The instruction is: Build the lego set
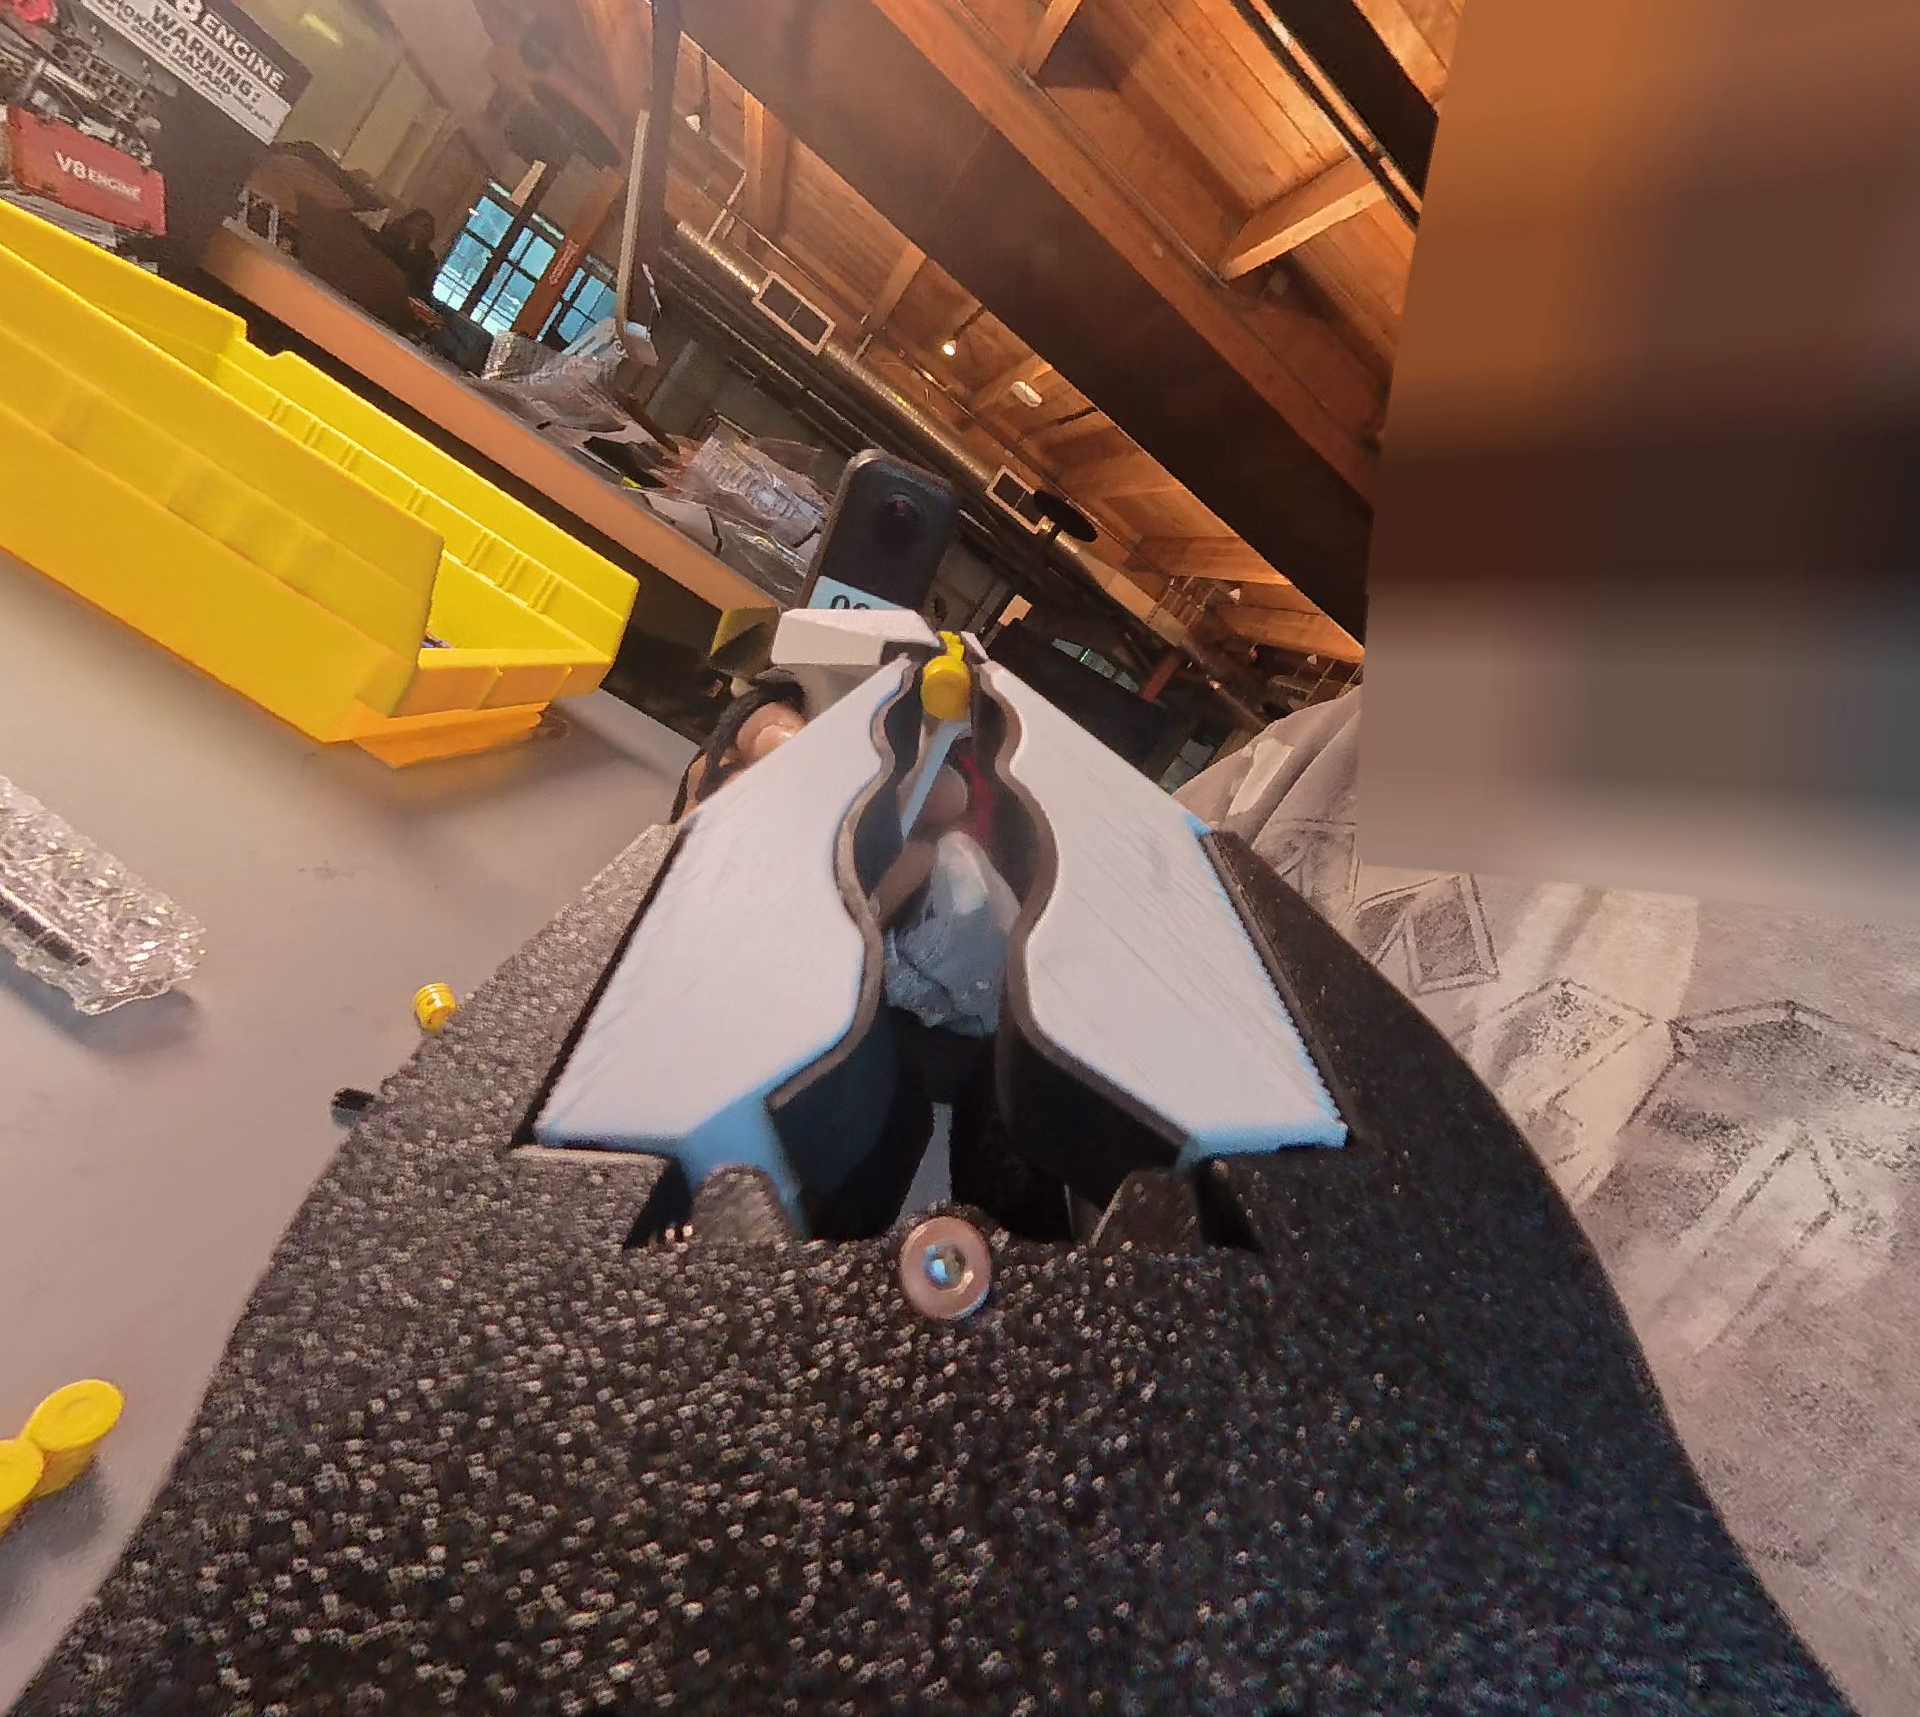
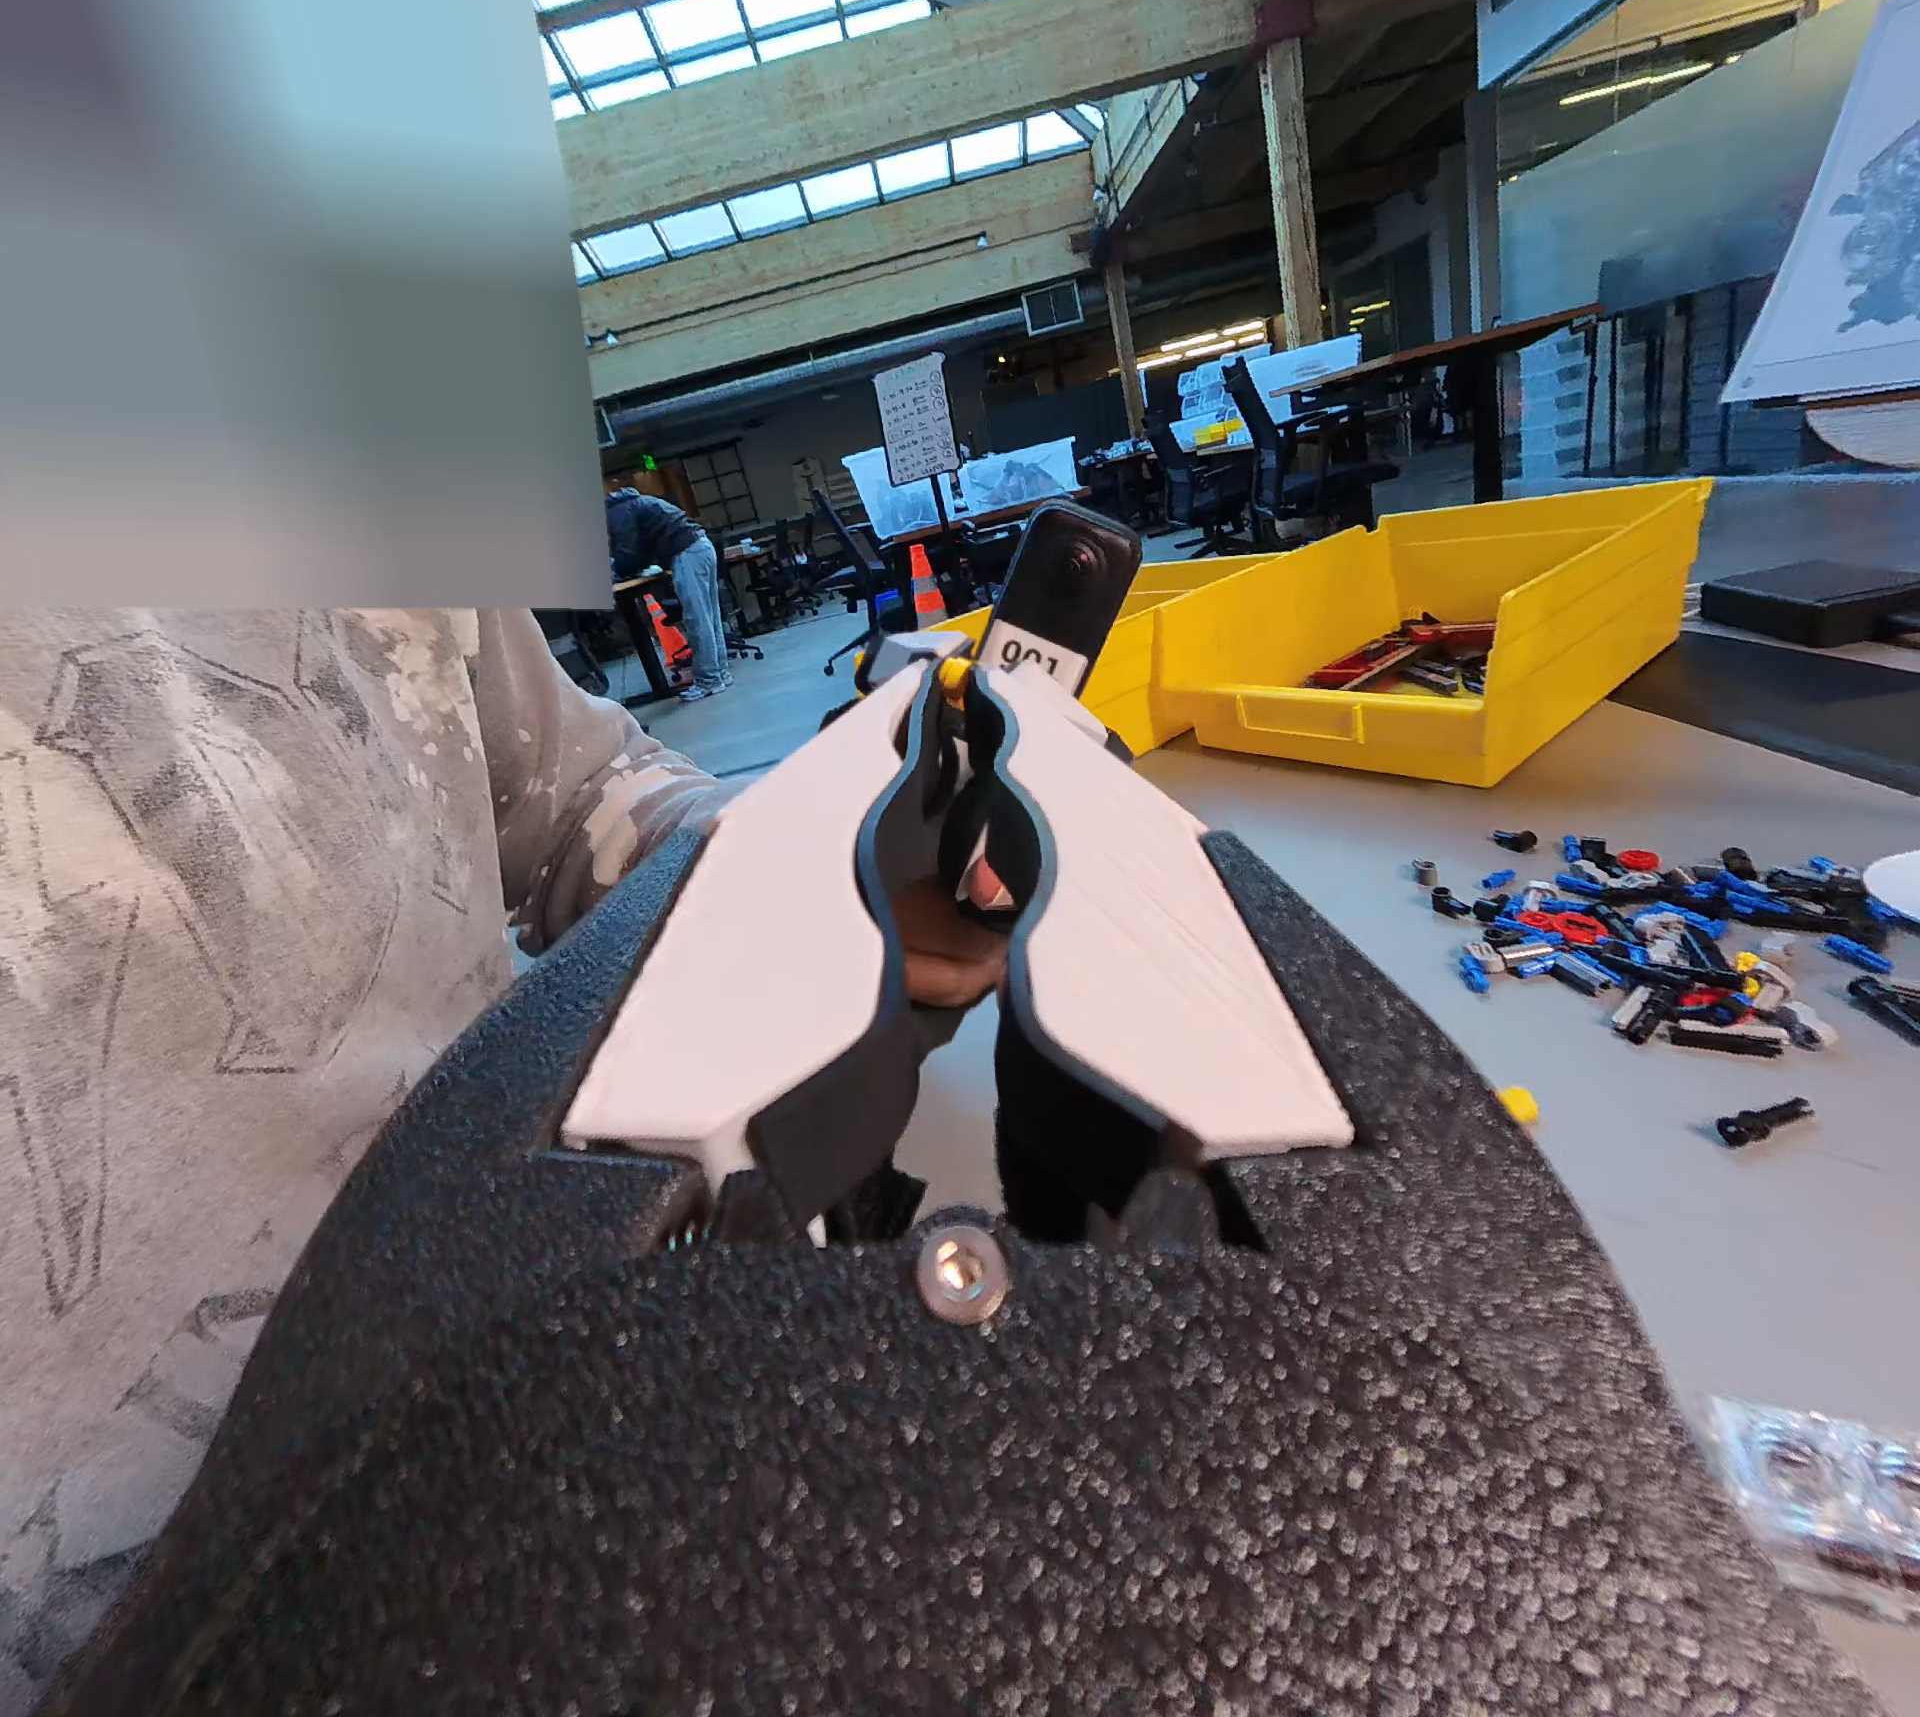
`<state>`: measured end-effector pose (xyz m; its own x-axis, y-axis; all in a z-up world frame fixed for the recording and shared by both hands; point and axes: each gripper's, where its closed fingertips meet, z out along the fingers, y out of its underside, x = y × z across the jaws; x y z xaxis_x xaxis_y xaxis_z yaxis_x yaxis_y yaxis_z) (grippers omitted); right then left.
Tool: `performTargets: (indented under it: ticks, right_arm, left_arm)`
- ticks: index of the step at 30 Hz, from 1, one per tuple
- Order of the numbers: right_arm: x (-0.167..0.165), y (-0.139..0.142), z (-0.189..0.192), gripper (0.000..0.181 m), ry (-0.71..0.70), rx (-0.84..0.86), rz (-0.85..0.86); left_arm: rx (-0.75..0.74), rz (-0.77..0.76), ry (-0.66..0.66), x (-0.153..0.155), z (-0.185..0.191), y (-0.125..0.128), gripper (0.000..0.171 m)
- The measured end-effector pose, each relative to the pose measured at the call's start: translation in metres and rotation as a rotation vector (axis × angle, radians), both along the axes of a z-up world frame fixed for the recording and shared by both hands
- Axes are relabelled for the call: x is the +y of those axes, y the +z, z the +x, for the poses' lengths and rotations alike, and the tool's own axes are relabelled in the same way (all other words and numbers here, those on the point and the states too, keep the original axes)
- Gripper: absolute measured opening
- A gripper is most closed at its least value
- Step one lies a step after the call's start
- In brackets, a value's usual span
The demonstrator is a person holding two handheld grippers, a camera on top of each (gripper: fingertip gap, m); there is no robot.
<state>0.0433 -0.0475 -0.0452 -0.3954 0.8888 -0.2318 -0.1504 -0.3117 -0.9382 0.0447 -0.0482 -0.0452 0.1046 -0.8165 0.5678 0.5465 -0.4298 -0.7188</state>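
L gripper (image 1: 943, 680) is lifted off the table and tilted up, its white fingers pinched together at the tips on a small yellow peg (image 1: 943, 686) w/ a pale grey stick hanging below it; holding it up in the air like that prob. gives both cameras a clear look at the tiny part. R gripper (image 2: 954, 675) faces it tip to tip, fingers closed on what looks like the same yellow piece (image 2: 952, 672), so the part seems pinched from both sides. Can't tell how much each one actually bears. Each view shows the other gripper's black camera (image 2: 1060, 597) right behind the tips, plus a hand (image 2: 935, 950) btwn the finger bases. Nearby on the grey table (image 1: 260, 888): loose yellow pegs (image 1: 62, 1439), one more (image 1: 433, 1005), a clear crinkled bag (image 1: 94, 909); on the R side a heap of blue, black and red small parts (image 2: 1683, 940) and a lone black pin (image 2: 1761, 1122). Farther back, yellow bins (image 2: 1455, 639), one w/ dark and red parts inside. The person's grey patterned sleeve (image 2: 239, 940) crowds the space beside the grippers.
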Motion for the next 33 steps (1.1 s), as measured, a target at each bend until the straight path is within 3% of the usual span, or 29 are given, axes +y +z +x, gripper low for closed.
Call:
performTargets:
  ticks: [15,33]
  right_arm:
    - [0.001,0.009,-0.002,0.001,0.016,0.066,-0.125]
    - [0.002,0.015,0.002,0.002,0.073,0.114,-0.239]
  left_arm:
    - [-0.001,0.054,0.099,0.003,-0.002,0.010,0.007]
    - [0.204,0.199,0.190,0.003,0.004,0.015,0.009]
